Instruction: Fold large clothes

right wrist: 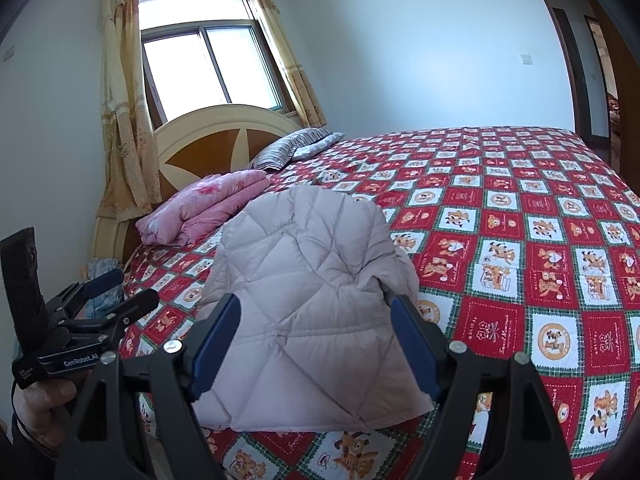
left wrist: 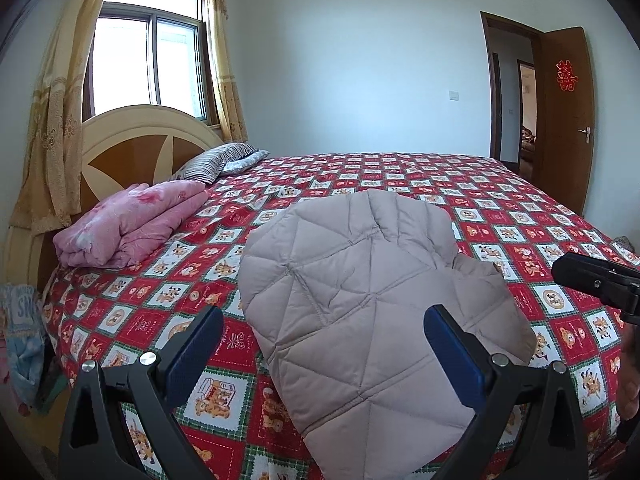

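Quilted jacket (left wrist: 360, 300) folded at frame centre; left gripper (left wrist: 324, 356) and right gripper (right wrist: 316, 344) both wide, empty. Probably best pinching the near hem evenly.

Bedroom in a private home. A double bed (left wrist: 440, 184) with a red patchwork bedspread (right wrist: 520, 240) fills the view ahead of the fingers; its arched wooden headboard (left wrist: 132, 148) stands beyond the left finger, below a curtained window (right wrist: 208, 68). A striped pillow (left wrist: 212, 160), a folded pink quilt (right wrist: 204, 208) and an open wooden door (left wrist: 564, 120), far right, complete the setting.
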A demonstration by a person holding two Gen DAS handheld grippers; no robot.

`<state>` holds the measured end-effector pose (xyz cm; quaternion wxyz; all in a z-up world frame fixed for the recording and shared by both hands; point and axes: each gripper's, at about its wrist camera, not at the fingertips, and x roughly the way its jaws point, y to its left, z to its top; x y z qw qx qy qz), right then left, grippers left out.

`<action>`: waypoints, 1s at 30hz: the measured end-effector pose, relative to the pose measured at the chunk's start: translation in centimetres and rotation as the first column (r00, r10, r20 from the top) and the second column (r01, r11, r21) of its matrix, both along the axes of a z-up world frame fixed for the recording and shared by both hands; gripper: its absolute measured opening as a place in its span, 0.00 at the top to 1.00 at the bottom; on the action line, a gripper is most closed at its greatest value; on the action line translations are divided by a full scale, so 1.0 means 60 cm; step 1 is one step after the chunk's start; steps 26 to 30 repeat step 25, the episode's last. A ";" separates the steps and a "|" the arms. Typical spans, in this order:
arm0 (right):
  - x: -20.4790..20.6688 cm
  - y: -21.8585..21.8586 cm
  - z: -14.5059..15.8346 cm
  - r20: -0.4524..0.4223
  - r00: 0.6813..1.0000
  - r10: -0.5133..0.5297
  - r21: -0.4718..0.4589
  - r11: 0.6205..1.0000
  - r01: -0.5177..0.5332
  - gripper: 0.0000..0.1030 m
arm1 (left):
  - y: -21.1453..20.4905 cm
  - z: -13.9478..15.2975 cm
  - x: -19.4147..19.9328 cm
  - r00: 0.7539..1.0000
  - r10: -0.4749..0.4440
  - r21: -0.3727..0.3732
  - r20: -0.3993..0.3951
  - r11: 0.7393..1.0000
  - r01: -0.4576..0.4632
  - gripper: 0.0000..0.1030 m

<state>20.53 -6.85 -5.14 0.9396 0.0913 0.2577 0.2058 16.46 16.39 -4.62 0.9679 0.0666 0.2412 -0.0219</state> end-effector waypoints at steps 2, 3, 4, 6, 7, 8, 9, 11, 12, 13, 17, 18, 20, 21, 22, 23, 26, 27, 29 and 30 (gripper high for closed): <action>-0.002 0.001 0.003 0.005 1.000 0.003 -0.003 1.000 -0.003 0.22 | -0.002 0.003 -0.004 1.000 0.004 0.007 0.018 1.000 -0.004 0.02; -0.002 0.002 0.004 0.006 1.000 0.004 -0.004 1.000 -0.004 0.22 | -0.002 0.004 -0.005 1.000 0.007 0.006 0.022 1.000 -0.007 0.02; -0.003 0.003 0.005 0.008 1.000 0.006 -0.005 1.000 -0.006 0.22 | -0.001 0.004 -0.005 1.000 0.011 0.003 0.022 1.000 -0.011 0.02; -0.003 0.004 0.005 0.008 1.000 0.009 -0.006 1.000 -0.009 0.22 | 0.000 0.003 -0.002 1.000 0.016 -0.001 0.014 1.000 -0.016 0.02; -0.003 0.005 0.005 0.008 1.000 0.011 -0.007 1.000 -0.011 0.22 | 0.001 0.002 0.000 1.000 0.022 -0.004 0.008 1.000 -0.022 0.02; -0.003 0.006 0.005 0.008 1.000 0.013 -0.008 1.000 -0.013 0.22 | 0.000 0.001 0.001 1.000 0.024 -0.008 0.003 1.000 -0.024 0.02; -0.003 0.006 0.004 0.008 1.000 0.014 -0.009 1.000 -0.014 0.22 | 0.000 0.000 0.002 1.000 0.024 -0.013 -0.001 1.000 -0.024 0.02; -0.003 0.006 0.004 0.007 1.000 0.014 -0.008 1.000 -0.014 0.22 | 0.002 -0.001 0.003 0.999 0.033 -0.020 0.000 0.999 -0.033 0.02; -0.003 0.006 0.004 0.007 1.000 0.015 -0.007 1.000 -0.014 0.22 | 0.002 -0.001 0.003 0.999 0.034 -0.024 0.001 0.999 -0.034 0.02; -0.003 0.006 0.003 0.007 1.000 0.014 -0.008 1.000 -0.014 0.22 | 0.002 -0.002 0.002 0.999 0.033 -0.026 0.003 0.999 -0.033 0.02; -0.003 0.006 0.003 0.007 1.000 0.013 -0.008 1.000 -0.012 0.22 | 0.002 -0.004 -0.007 0.999 0.033 -0.013 0.040 0.999 -0.033 0.01; -0.004 0.005 0.003 0.007 1.000 0.014 -0.007 1.000 -0.014 0.22 | 0.001 -0.004 -0.007 0.999 0.034 -0.013 0.038 0.999 -0.034 0.01; -0.004 0.004 0.002 0.006 1.000 0.012 -0.008 1.000 -0.012 0.22 | 0.000 -0.004 -0.006 0.999 0.032 -0.009 0.041 0.999 -0.032 0.01; -0.005 0.004 0.001 0.005 1.000 0.010 -0.007 1.000 -0.010 0.22 | -0.001 -0.004 -0.006 0.999 0.034 -0.003 0.043 0.999 -0.033 0.01; -0.005 0.003 0.000 0.004 1.000 0.009 -0.005 1.000 -0.009 0.22 | -0.002 -0.004 -0.006 0.998 0.035 -0.001 0.045 0.999 -0.035 0.01; -0.006 0.002 -0.001 0.004 1.000 0.007 -0.004 1.000 -0.007 0.22 | -0.002 -0.005 -0.006 0.998 0.033 -0.001 0.045 0.999 -0.033 0.01; -0.007 0.000 -0.003 0.002 1.000 0.004 -0.004 1.000 -0.004 0.22 | -0.005 -0.006 -0.006 0.999 0.024 0.007 0.046 1.000 -0.025 0.01; -0.007 0.000 -0.003 0.002 1.000 0.004 -0.004 1.000 -0.004 0.22 | -0.005 -0.006 -0.006 0.999 0.024 0.007 0.046 1.000 -0.025 0.01; -0.007 0.000 -0.003 0.002 1.000 0.004 -0.004 1.000 -0.004 0.22 | -0.005 -0.006 -0.006 0.999 0.024 0.007 0.046 1.000 -0.025 0.01; -0.007 0.000 -0.003 0.002 1.000 0.004 -0.004 1.000 -0.004 0.22 | -0.005 -0.006 -0.006 0.999 0.024 0.007 0.046 1.000 -0.025 0.01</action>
